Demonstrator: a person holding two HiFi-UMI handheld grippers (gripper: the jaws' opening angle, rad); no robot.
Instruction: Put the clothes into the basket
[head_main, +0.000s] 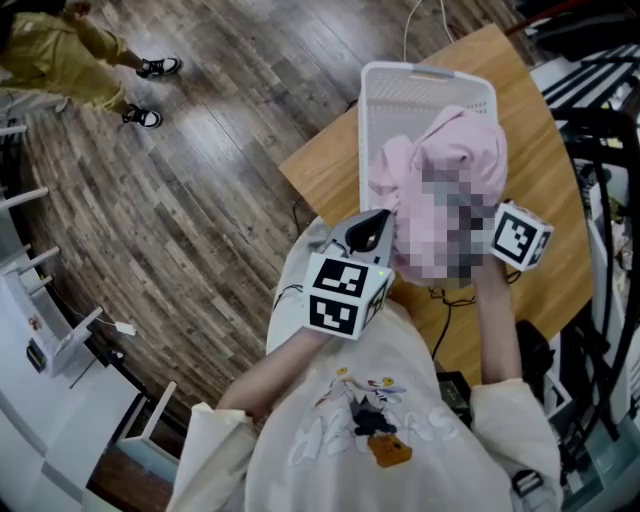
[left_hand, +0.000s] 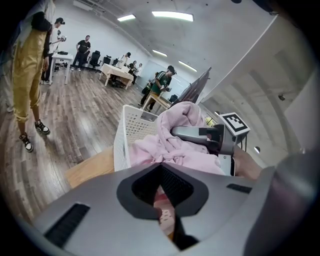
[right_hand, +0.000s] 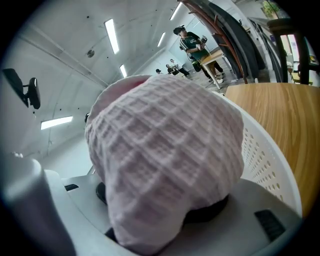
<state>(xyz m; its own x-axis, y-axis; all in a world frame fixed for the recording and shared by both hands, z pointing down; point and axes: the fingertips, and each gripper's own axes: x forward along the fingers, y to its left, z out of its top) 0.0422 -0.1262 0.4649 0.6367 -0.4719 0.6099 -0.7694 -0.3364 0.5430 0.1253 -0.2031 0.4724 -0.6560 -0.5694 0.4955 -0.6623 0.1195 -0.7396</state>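
Pink waffle-knit garment (head_main: 440, 165) bunched between both tongs, over white basket (head_main: 385, 90) just ahead of them; right tongs (left_hand: 180, 133) clamped on thick wad of it, jaws held wide by cloth; left tongs (head_main: 374, 230) jaws nearly together, seemingly pinching thin fold at garment's near edge. Step in hand, as judged: lowering garment into basket, not yet let go. Next move calls for both tongs lower over basket middle, then both jaws opening; watch for cloth trailing over rim onto wooden table (head_main: 325, 165).

bright ceiling lights (left_hand: 172, 16), fisheye dark corners, pink cloth (right_hand: 165, 165) blurred
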